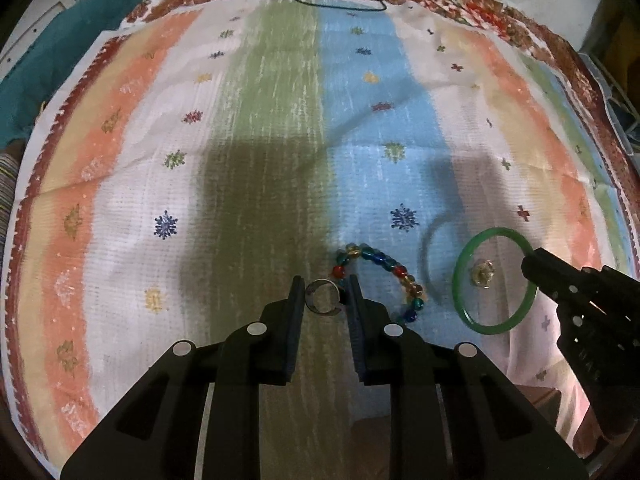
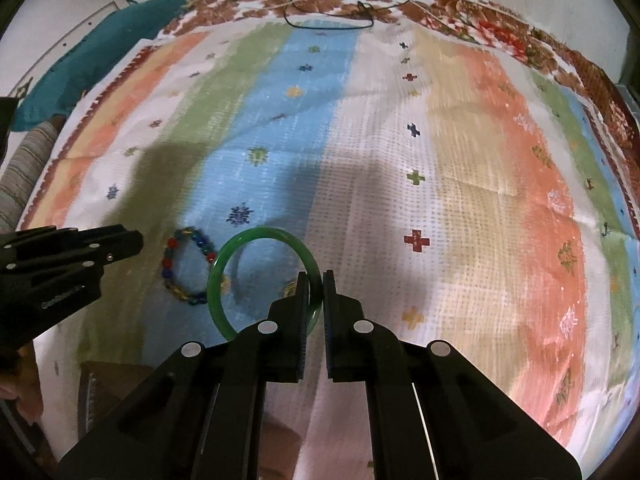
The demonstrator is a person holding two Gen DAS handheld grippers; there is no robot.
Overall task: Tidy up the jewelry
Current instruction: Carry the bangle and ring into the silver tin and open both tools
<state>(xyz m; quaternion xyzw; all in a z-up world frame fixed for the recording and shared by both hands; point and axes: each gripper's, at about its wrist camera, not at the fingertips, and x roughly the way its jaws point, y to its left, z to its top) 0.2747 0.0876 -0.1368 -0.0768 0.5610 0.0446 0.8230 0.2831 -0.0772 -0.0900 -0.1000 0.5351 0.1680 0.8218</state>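
My left gripper (image 1: 323, 283) has a small silver ring (image 1: 323, 298) between its fingers, held just above the striped cloth (image 1: 280, 140). A multicoloured bead bracelet (image 1: 382, 276) lies on the cloth right beside it. My right gripper (image 2: 316, 278) is shut on the rim of a green bangle (image 2: 256, 236) and holds it lifted, tilted over the cloth. In the left wrist view the bangle (image 1: 492, 276) hangs from the right gripper (image 1: 530, 260), with a small gold earring or stud (image 1: 483, 274) seen through it. The bead bracelet (image 2: 186, 268) also shows in the right wrist view.
A thin black cord (image 1: 340, 0) lies at the cloth's far edge over a floral sheet (image 1: 480, 8). A teal fabric bundle (image 1: 44, 64) sits far left. A brown box corner (image 2: 104, 396) shows low at the near edge.
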